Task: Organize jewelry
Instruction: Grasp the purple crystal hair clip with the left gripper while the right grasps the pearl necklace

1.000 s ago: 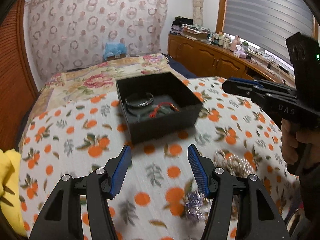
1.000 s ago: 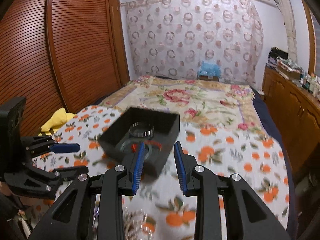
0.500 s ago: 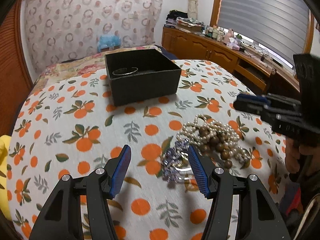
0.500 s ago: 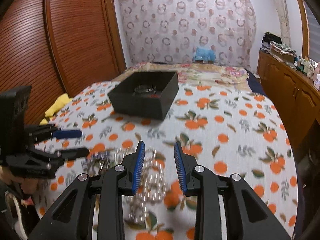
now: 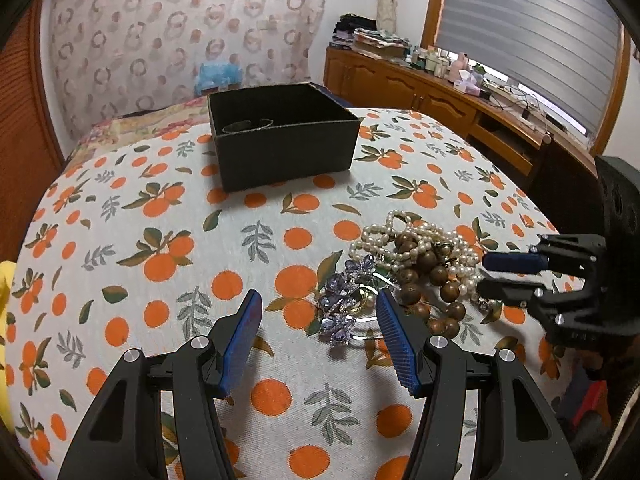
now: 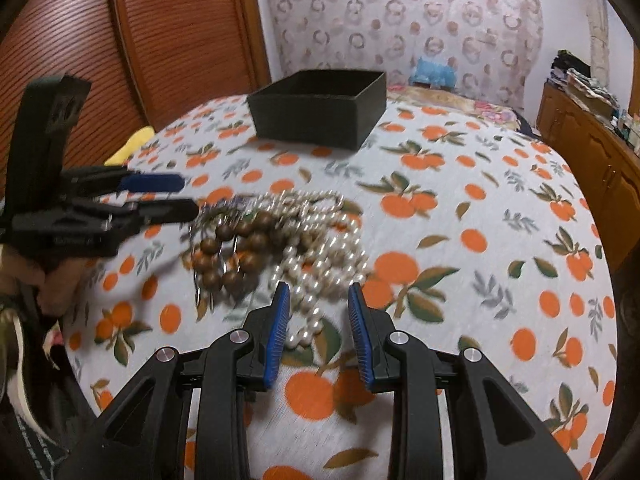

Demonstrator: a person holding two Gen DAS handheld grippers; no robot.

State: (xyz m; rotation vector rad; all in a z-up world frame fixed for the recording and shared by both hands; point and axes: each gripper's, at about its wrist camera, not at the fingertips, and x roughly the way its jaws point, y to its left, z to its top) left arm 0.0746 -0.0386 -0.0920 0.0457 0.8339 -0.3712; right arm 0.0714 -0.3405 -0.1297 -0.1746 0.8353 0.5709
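Note:
A pile of jewelry lies on the orange-print cloth: a pearl necklace (image 5: 420,236) (image 6: 320,248), a brown wooden bead bracelet (image 5: 428,276) (image 6: 236,248) and a purple crystal hairpiece (image 5: 344,304). My left gripper (image 5: 318,320) is open, low over the cloth, with the purple piece between its fingertips. My right gripper (image 6: 318,304) is open just above the near end of the pearls; it also shows in the left wrist view (image 5: 500,276). A black open box (image 5: 280,140) (image 6: 320,110) stands farther back with a metal bangle (image 5: 246,125) inside.
The table's round edge drops off on all sides. A yellow cloth (image 6: 132,144) lies at the left edge. A bed (image 5: 152,120) is behind the box, wooden cabinets (image 5: 440,96) along the right wall, slatted wardrobe doors (image 6: 120,40) at the left.
Both grippers have pulled back from the box and come down over the jewelry pile. The box now sits farther away. Both stay open.

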